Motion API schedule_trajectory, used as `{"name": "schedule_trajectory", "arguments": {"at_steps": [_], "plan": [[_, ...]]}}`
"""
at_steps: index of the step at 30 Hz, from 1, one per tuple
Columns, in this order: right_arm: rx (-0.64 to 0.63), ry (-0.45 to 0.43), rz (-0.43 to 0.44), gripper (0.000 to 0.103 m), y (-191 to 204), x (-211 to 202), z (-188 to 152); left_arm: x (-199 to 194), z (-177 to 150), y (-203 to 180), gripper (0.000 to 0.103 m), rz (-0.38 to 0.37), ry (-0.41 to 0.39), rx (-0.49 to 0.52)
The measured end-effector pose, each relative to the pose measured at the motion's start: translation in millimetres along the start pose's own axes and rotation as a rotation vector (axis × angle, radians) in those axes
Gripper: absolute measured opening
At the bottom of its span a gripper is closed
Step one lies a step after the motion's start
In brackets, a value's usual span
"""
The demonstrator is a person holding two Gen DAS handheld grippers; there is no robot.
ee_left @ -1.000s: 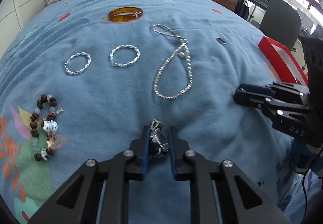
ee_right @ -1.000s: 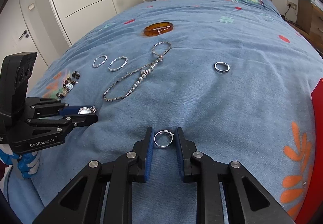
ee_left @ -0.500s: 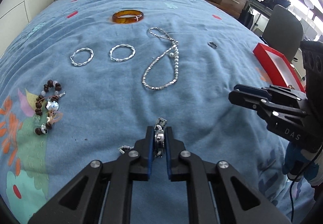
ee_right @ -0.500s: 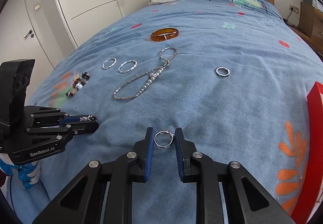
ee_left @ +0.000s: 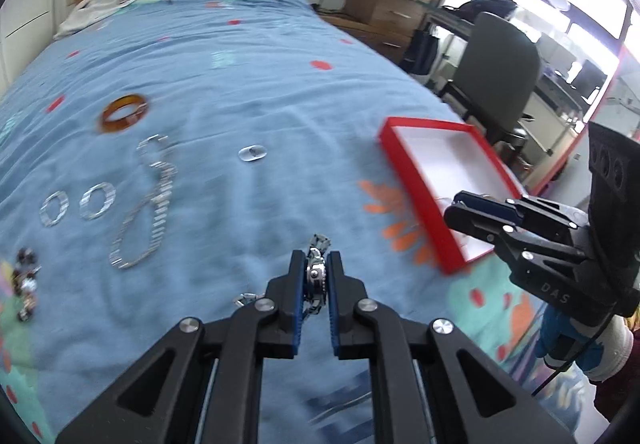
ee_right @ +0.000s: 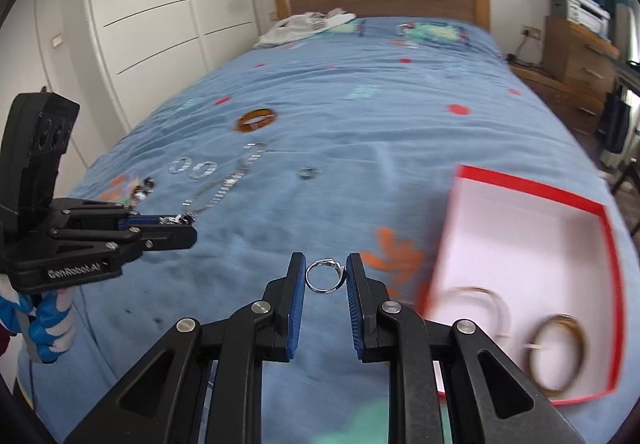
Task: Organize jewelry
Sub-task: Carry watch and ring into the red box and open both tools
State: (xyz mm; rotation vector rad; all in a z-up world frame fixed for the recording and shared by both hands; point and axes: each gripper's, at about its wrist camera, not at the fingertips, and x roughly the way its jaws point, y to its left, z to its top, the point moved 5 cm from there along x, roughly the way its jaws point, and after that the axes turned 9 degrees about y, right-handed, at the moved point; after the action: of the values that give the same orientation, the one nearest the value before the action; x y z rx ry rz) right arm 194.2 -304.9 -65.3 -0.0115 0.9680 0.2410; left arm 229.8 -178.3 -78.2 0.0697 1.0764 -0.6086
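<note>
Bright window daylight, motion blur, fisheye-warped edges.

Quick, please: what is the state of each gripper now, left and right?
Left gripper: closed on a small metal chain piece, lifted off the bed.
Right gripper: closed on a silver ring.

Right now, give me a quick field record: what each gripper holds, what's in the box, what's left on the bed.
left gripper: shut on a small silver chain piece
right gripper: shut on a silver ring
red box: open, white inside, holds two bangles
left on bed: amber bangle, two twisted silver rings, long silver chain, one band ring, beaded bracelet
</note>
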Motion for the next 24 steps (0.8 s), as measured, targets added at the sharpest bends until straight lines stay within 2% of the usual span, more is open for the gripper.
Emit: {"name": "schedule_trajectory", "arguments": {"at_steps": [5,10,16,24], "plan": [[0.068,0.019,-0.101,0.020,-81,-18,-13,36,38,-68,0.009,-0.057,0.013,0.070],[0.113,0.071,-0.134,0.020,-139,-7,-16,77,67,-115,0.009,-0.081,0.043,0.117],[0.103,0.119,-0.099,0.020,-152,1,-36,111,60,-149,0.009,-0.104,0.114,0.152],[0.111,0.184,-0.083,0.021,-161,12,-59,141,37,-158,0.010,-0.067,0.199,0.166]]}}
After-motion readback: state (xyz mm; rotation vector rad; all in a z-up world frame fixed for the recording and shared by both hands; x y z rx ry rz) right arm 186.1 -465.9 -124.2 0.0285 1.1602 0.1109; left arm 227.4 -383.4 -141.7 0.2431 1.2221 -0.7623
